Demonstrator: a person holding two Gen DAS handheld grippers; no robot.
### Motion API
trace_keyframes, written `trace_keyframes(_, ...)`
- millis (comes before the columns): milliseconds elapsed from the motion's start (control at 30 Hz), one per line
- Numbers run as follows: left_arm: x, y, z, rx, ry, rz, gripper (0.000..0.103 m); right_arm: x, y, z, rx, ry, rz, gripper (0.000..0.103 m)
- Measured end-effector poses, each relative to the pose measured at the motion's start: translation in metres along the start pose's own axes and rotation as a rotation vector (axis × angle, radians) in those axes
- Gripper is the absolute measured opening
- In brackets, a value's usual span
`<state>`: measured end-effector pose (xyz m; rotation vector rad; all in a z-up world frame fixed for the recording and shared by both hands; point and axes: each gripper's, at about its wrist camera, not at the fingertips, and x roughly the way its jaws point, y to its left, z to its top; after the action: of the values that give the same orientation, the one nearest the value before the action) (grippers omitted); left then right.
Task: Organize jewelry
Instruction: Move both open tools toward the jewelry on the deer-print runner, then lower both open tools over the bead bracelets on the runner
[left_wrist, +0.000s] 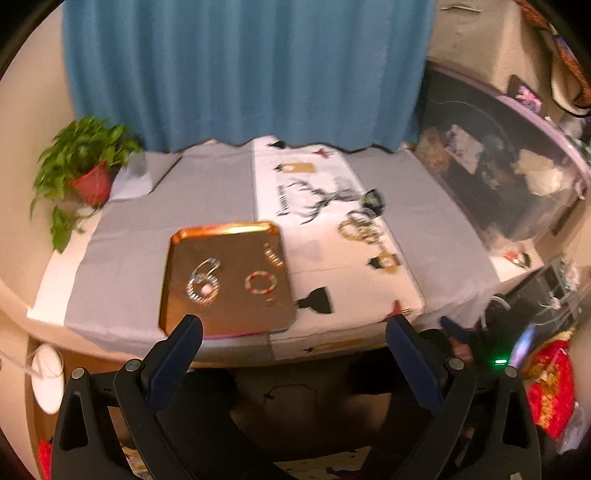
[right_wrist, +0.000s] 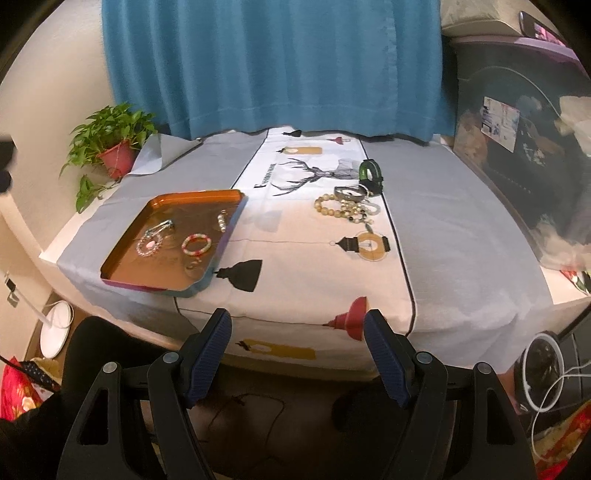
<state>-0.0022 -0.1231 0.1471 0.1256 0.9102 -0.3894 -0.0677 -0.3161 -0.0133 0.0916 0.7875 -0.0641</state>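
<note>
An orange tray lies on the table's left half. In it are a silver bracelet, a red and green beaded ring-shaped bracelet and a small pearl piece. A pile of bead bracelets with a green bangle lies on the white runner to the right. My left gripper is open and empty, held back over the table's front edge. My right gripper is open too, nothing between its fingers, at the front edge.
A potted plant stands at the back left corner. A blue curtain hangs behind the table. A dark cabinet borders the right side. A white round lamp base sits on the floor at the left.
</note>
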Motion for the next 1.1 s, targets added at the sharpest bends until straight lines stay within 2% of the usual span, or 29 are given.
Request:
trace_keyframes(100, -0.014, -0.014, 0.020, 0.021, -0.009, -0.049, 0.099, 0.001, -0.007, 0.005, 0.008, 0.002, -0.014, 0.075)
trace_keyframes(267, -0.040, -0.033, 0.046, 0.049, -0.069, -0.124, 0.099, 0.003, -0.018, 0.012, 0.013, 0.000, -0.047, 0.076)
trace_keyframes(533, -0.053, -0.050, 0.056, 0.108, -0.095, -0.212, 0.099, 0.018, -0.031, 0.019, 0.024, 0.023, -0.073, 0.076)
trace_keyframes(667, -0.043, -0.042, 0.061, 0.036, -0.062, -0.247, 0.099, 0.027, -0.033, 0.021, 0.021, 0.035, -0.073, 0.076)
trace_keyframes(733, -0.042, -0.040, 0.063, 0.014, -0.064, -0.255, 0.098, 0.030, -0.034, 0.020, 0.018, 0.039, -0.074, 0.076)
trace_keyframes(1100, -0.034, -0.051, 0.067, 0.046, -0.063, -0.259, 0.099, 0.049, -0.047, 0.025, 0.033, 0.059, -0.093, 0.076)
